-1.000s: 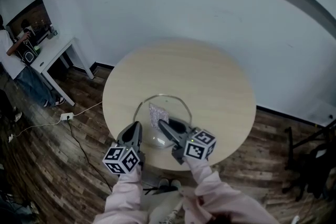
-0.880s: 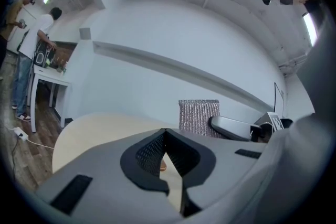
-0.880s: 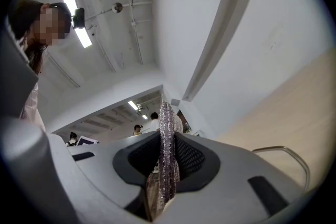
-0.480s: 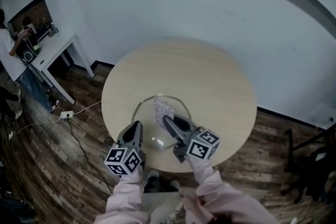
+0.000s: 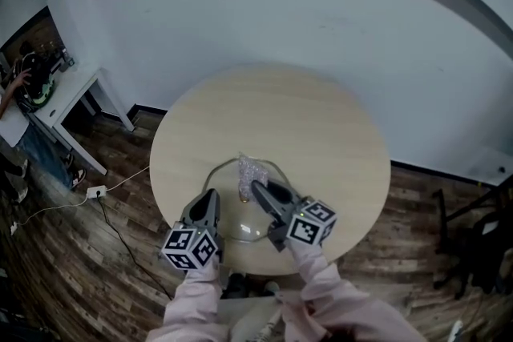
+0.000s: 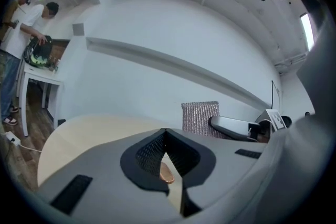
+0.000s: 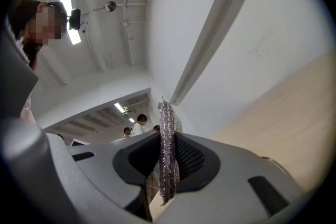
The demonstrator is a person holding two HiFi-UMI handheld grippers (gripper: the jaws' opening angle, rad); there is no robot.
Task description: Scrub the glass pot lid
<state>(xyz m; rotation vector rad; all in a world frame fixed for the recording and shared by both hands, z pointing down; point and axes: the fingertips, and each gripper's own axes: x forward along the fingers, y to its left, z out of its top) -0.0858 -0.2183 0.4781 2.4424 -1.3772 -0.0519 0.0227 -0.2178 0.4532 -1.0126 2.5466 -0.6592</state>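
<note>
The glass pot lid [image 5: 234, 225] lies on the round pale wood table [image 5: 321, 124], near its front edge, with a small brown knob [image 5: 244, 195] at its middle. My left gripper [image 5: 210, 199] is shut at the lid's left rim; in the left gripper view its jaws [image 6: 165, 136] meet, and a copper-coloured bit shows just below them. My right gripper [image 5: 258, 188] is shut on a silver mesh scrub pad [image 5: 250, 173] that stands upright over the lid's far half. In the right gripper view the scrub pad [image 7: 167, 155] is pinched edge-on between the jaws. The left gripper view shows the scrub pad [image 6: 200, 118] at the right.
A white desk [image 5: 68, 88] stands at the far left with a person [image 5: 16, 88] beside it. A cable and power strip [image 5: 96, 191] lie on the wood floor left of the table. Dark stands [image 5: 473, 244] are at the right. A white wall runs behind.
My right gripper has carried the scrub pad a little to the right and farther over the lid. The left gripper has stayed at the lid's left rim.
</note>
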